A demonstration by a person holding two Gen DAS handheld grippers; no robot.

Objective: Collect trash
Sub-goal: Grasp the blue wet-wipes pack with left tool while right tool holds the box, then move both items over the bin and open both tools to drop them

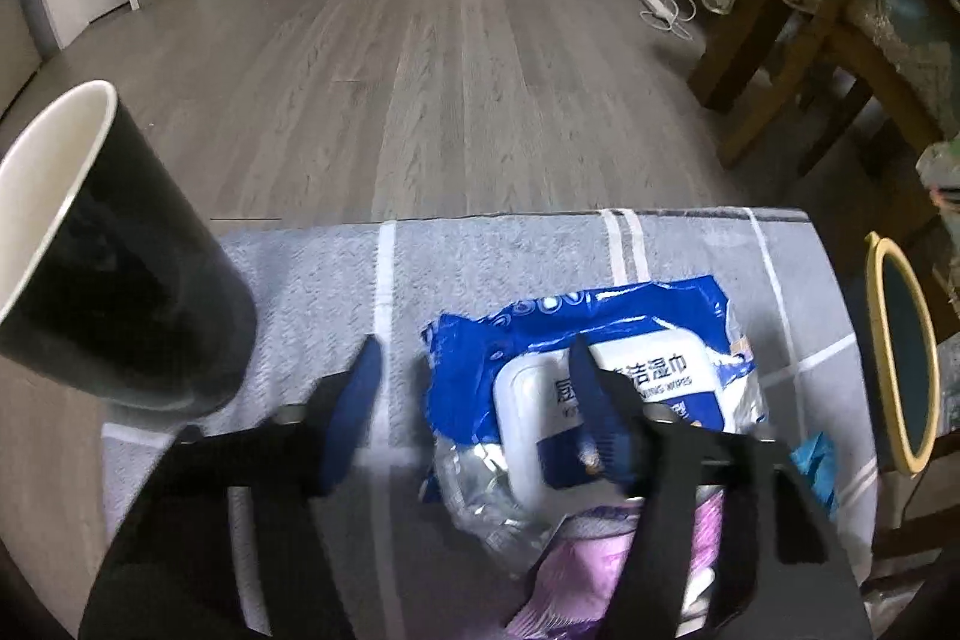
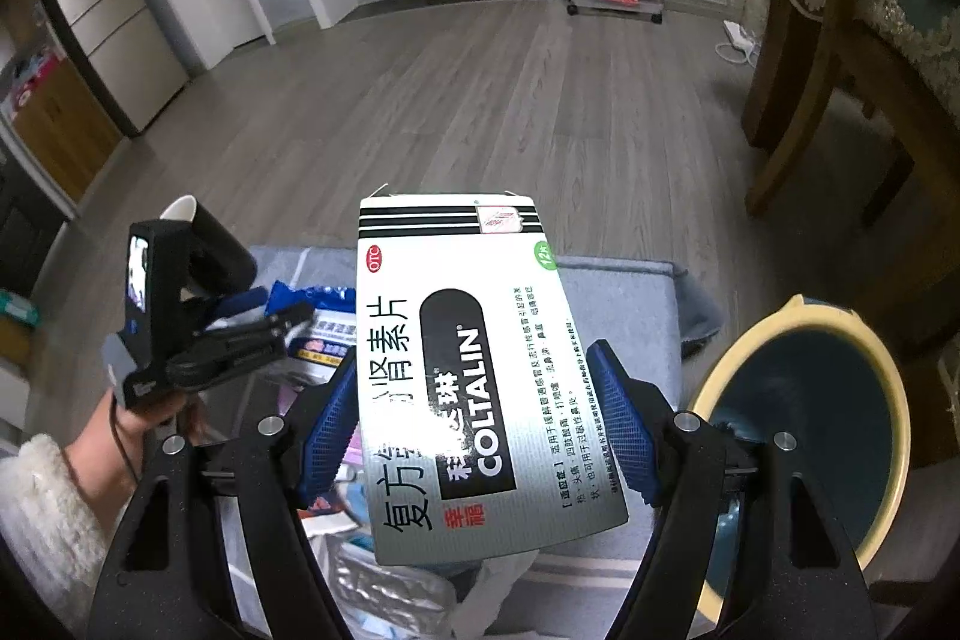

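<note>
Step in hand, as judged: the left gripper [image 1: 474, 370] goes for the wipes pack [image 1: 600, 376] while the right gripper [image 2: 474, 436] carries a medicine box [image 2: 474, 388] toward the bin [image 2: 804, 436].

Left to right on the grey cloth [image 1: 312, 268]:
- One black paper cup [image 1: 120, 256], lying tilted at the cloth's left edge, mouth toward the camera. Untouched.
- Left gripper: jaws partly open and blurred. One finger stands over bare cloth, the other over the white lid of the wipes pack. Cannot tell whether that finger touches the lid; nothing is clamped. To do this well, judged: shift right so both fingers straddle the pack's crumpled blue edge rather than the hard lid, then close fully; the film is slippery and thin.
- One blue wipes pack, flat on the cloth. Below it, clear crinkled plastic [image 1: 480, 484] and a pink wrapper [image 1: 600, 568], one of each as far as can be told.
- Right gripper: both pads pressed against the long sides of the one medicine box, held up above the cloth. Keep it level, carry it right over the bin mouth before letting go.
- One yellow-rimmed bin, just right of the cloth. Little shows inside it from this angle.

A hand [image 2: 144, 418] in a fleecy sleeve holds the left gripper.
</note>
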